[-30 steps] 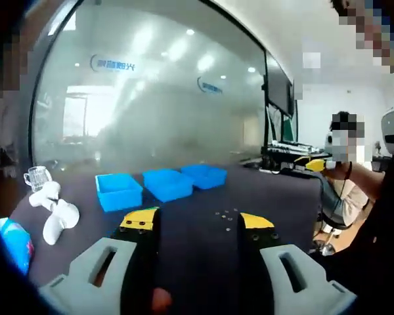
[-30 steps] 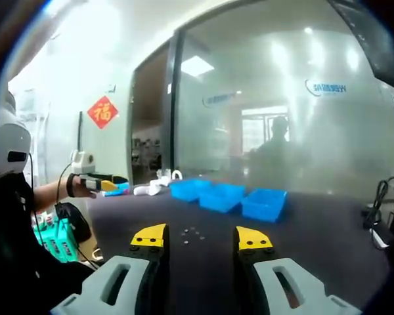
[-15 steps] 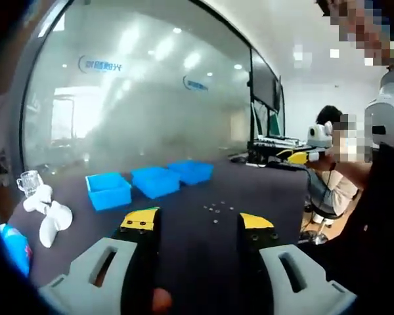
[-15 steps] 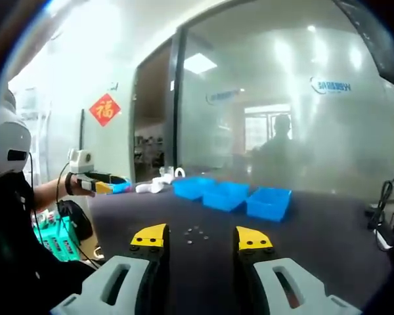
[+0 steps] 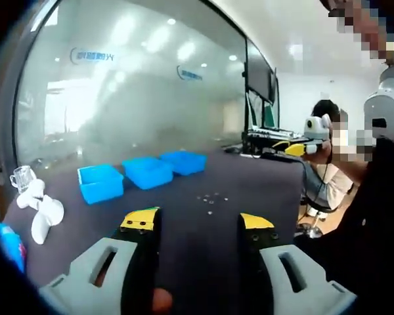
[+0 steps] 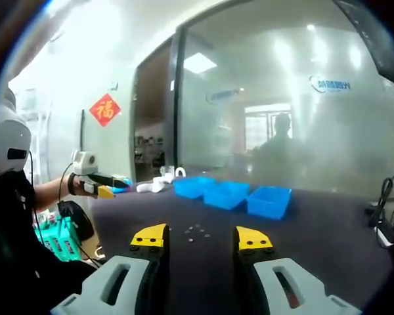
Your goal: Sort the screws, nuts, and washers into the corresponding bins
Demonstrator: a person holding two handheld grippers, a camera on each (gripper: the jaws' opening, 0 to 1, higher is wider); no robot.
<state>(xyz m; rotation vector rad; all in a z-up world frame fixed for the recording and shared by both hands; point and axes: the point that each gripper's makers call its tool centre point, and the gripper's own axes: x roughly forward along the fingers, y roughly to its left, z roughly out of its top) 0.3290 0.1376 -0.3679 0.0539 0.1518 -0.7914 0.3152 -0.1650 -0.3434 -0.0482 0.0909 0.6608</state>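
Observation:
Three blue bins (image 5: 146, 172) stand in a row on the dark table (image 5: 203, 249), empty as far as I can see. A small scatter of screws, nuts and washers (image 5: 210, 198) lies on the cloth in front of them. My left gripper (image 5: 198, 223) hovers open above the near table edge, holding nothing. The right gripper (image 5: 302, 147) shows at the right, held up in a hand. In the right gripper view the bins (image 6: 226, 194) and the loose hardware (image 6: 197, 231) lie ahead of my open right gripper (image 6: 201, 237). The left gripper (image 6: 95, 185) hangs at the left.
A white plastic object (image 5: 41, 211) and a glass cup (image 5: 21, 177) lie on the table's left end, with a blue item (image 5: 6, 244) nearer. A frosted glass wall (image 5: 131, 98) stands behind the table. Monitors and cables (image 5: 269, 134) sit at the far right.
The left gripper view has swung a little to the right, so bins and hardware sit further left in it. Nothing on the table has moved. Both grippers stay open.

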